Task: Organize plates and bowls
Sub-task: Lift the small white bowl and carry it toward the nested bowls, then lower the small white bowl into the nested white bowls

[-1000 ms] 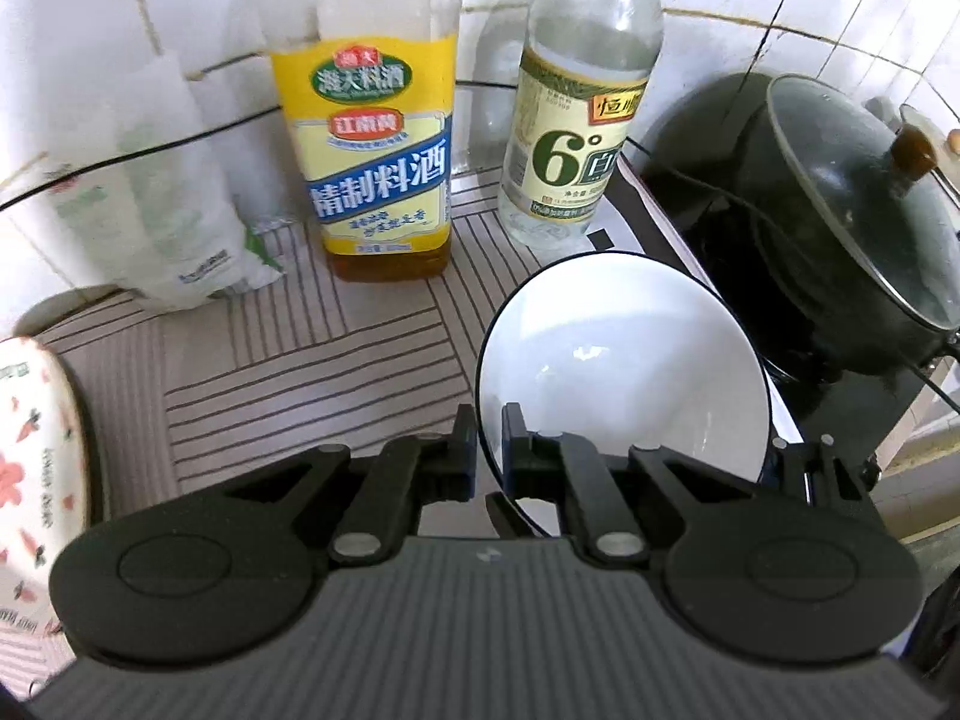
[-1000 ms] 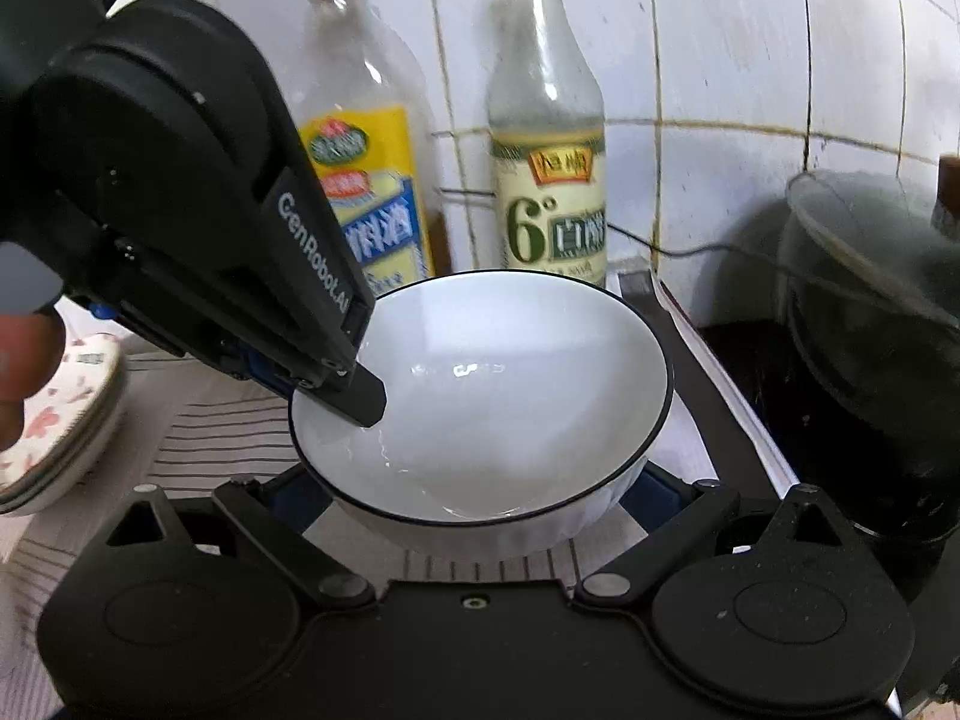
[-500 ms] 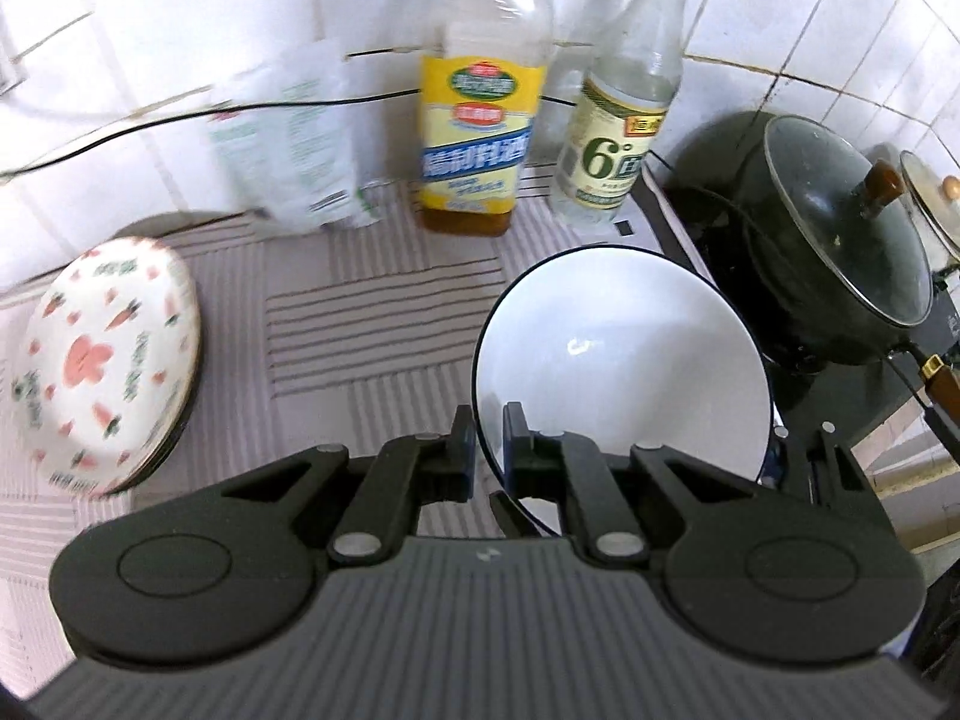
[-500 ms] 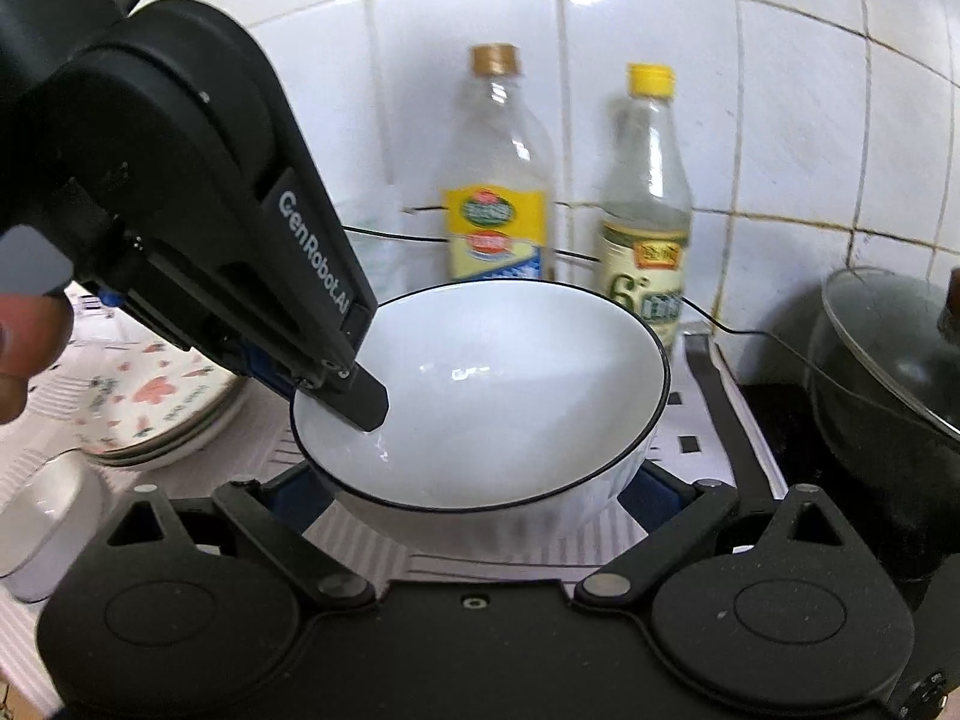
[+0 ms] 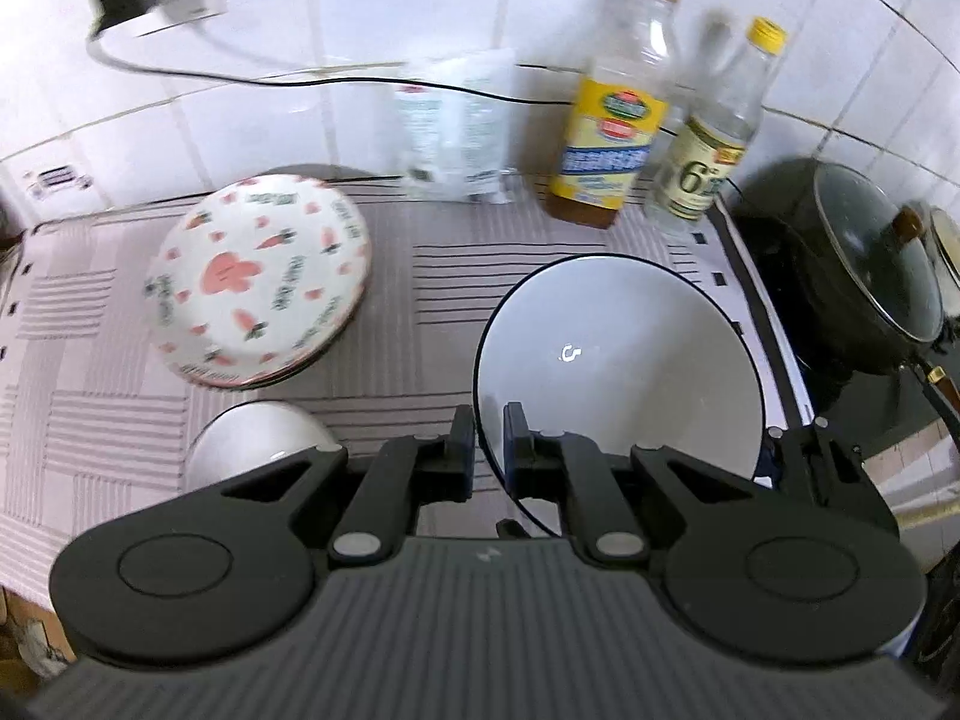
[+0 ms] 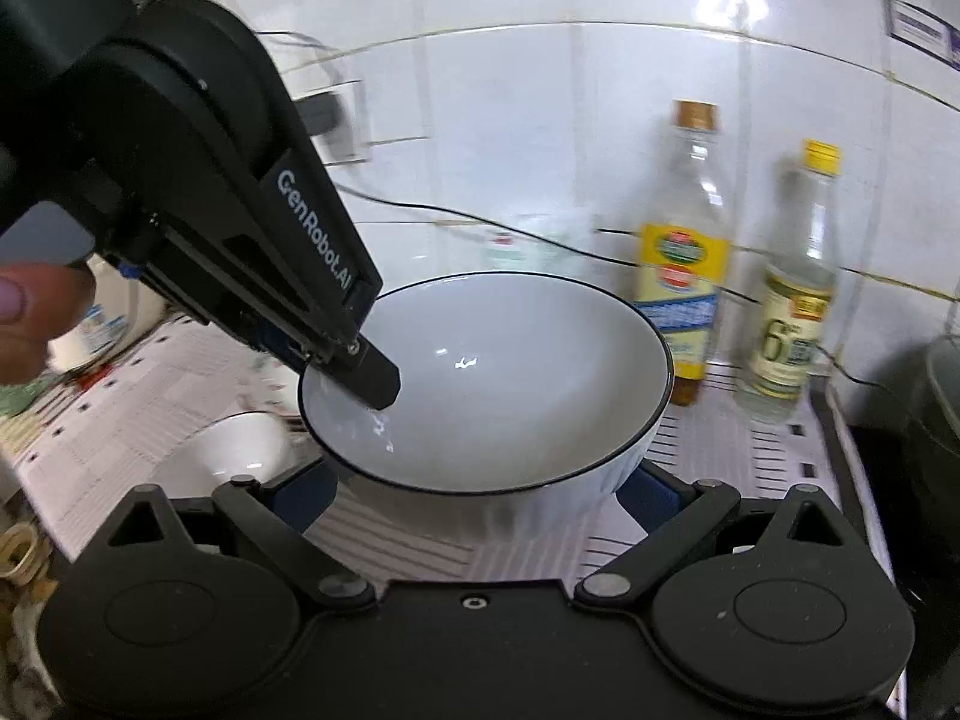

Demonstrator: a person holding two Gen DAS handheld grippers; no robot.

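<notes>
Both grippers had carried the white bowl point(image 5: 618, 360) leftward toward the small bowl point(image 5: 258, 438) at lower left, left gripper point(image 5: 487, 450) pinching its rim, right gripper point(image 6: 477, 489) clasping its sides; level lowering looked wise.

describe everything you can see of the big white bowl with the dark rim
The big white bowl looks like glossy ceramic, plain white with a thin dark rim line, and empty. It is held upright above the striped mat. The left gripper jaws pinch its rim wall; the right gripper jaws clasp its outer sides.
</notes>
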